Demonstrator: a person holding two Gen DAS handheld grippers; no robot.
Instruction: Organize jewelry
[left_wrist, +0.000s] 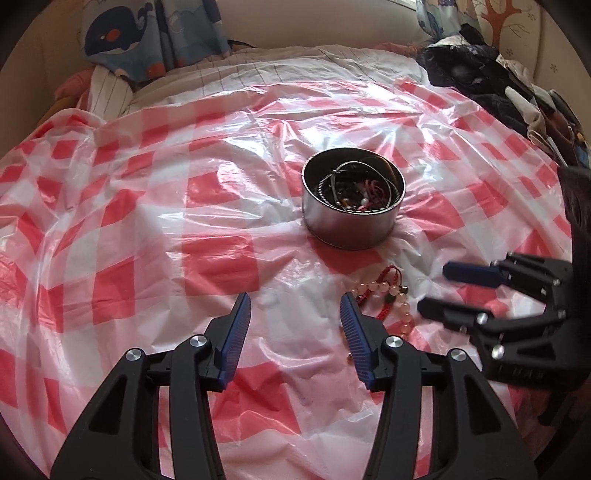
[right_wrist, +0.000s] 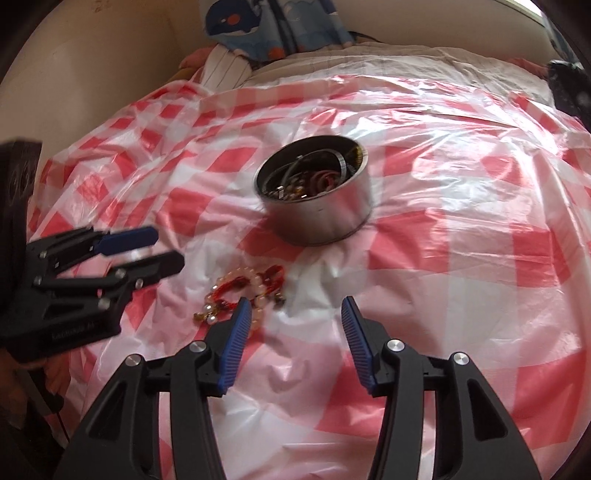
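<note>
One round metal tin (left_wrist: 352, 206) mid-sheet on red-checked plastic sheet (left_wrist: 147, 229), full of tangled jewelry. One beaded bracelet heap (right_wrist: 243, 291) loose just before tin. Two grippers: left gripper (left_wrist: 295, 321) jaws part-open, empty; right gripper (right_wrist: 293, 325) likewise, empty.

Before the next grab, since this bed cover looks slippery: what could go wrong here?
1. The bead bracelets lie tangled in one pile, so pinching one may drag the others.
2. The plastic sheet is loose and wrinkled; the open left gripper could catch it.
3. The metal tin sits on soft bedding and may tip if nudged.
</note>
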